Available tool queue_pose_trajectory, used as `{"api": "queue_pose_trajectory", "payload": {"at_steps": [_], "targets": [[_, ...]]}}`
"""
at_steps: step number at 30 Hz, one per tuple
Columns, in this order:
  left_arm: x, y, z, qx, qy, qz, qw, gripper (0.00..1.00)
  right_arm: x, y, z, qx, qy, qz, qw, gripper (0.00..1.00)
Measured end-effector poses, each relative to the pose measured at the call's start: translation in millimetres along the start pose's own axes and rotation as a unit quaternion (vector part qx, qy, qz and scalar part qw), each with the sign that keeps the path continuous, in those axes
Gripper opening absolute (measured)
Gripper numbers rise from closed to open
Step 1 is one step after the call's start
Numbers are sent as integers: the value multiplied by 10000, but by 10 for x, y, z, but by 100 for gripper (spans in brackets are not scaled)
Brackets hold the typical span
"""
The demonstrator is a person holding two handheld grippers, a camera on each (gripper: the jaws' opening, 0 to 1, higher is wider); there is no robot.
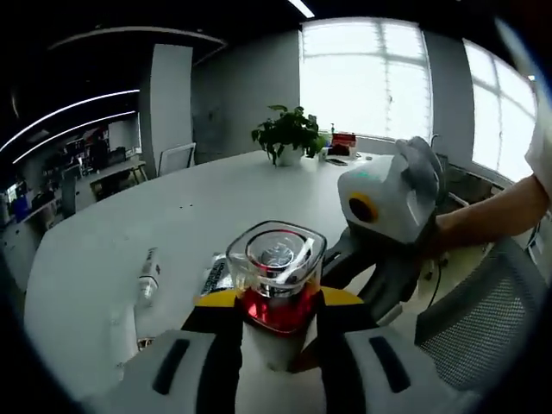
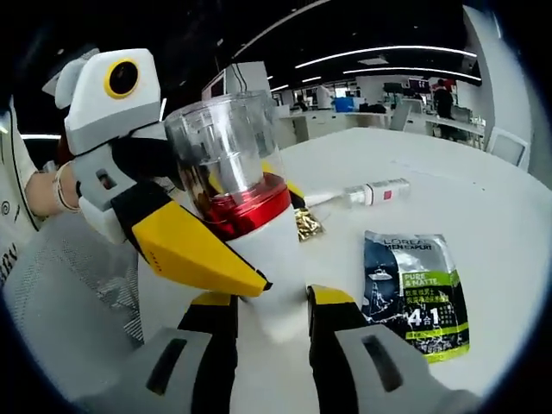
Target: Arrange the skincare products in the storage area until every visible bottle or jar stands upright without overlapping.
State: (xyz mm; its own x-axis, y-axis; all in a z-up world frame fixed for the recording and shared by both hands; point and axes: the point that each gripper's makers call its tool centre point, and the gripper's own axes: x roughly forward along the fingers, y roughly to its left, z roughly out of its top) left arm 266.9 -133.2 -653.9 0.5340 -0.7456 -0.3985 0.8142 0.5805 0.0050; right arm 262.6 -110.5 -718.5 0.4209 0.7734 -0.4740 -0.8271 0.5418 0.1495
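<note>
Bottle [image 1: 276, 285]: white body, red metallic band at the neck, clear plastic cap on top w/ a pump nozzle visible inside. Held upright above the table edge, between the two grippers.

Left gripper [image 1: 278, 321]: yellow-tipped black jaws closed narrow on the bottle at the red band, one each side. In right gripper view the same gripper [image 2: 194, 246] comes in from the left, its yellow jaw lying across the bottle [image 2: 246, 224] just under the band.

Right gripper [image 2: 272, 315]: jaws sit either side of the bottle's white base, close against it; looks like contact but can't tell if it's actually clamping. In left gripper view this gripper [image 1: 384, 216] is just right of the bottle, a hand and forearm [image 1: 492, 216] behind it.

Surface: large white table [image 1: 198, 207]. On it a dark sachet [image 2: 414, 293] w/ green and white print, lying flat, near the bottle's right; a slim white tube [image 2: 375, 191] lying on its side further back; a small gold wrapper [image 2: 306, 224] just behind the bottle.

Room: open office, big bright windows [image 1: 371, 78], potted plant [image 1: 289, 134] at the table's far end, ceiling light strips, grey mesh chair [image 1: 483, 328] by the table.
</note>
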Motion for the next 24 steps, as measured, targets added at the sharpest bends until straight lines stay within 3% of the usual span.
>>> {"api": "queue_pose_trajectory", "payload": {"at_steps": [8, 11, 15, 19, 24], "targets": [[16, 34, 34, 190, -115, 72, 9997, 29, -25, -19, 13, -50, 111, -207, 9997, 31], [12, 35, 45, 80, -159, -17, 9998, 30, -72, -14, 12, -17, 106, -239, 9997, 30], [18, 0, -1, 157, -136, -220, 9995, 35, -184, -38, -15, 133, 36, -404, 9991, 29], [-26, 24, -4, 43, -256, -343, 9991, 34, -350, -71, -24, 232, -17, -544, 9982, 27], [-61, 25, -38, 236, -304, -462, 9982, 34, -517, -38, 6, 336, -127, -646, 9973, 29]]}}
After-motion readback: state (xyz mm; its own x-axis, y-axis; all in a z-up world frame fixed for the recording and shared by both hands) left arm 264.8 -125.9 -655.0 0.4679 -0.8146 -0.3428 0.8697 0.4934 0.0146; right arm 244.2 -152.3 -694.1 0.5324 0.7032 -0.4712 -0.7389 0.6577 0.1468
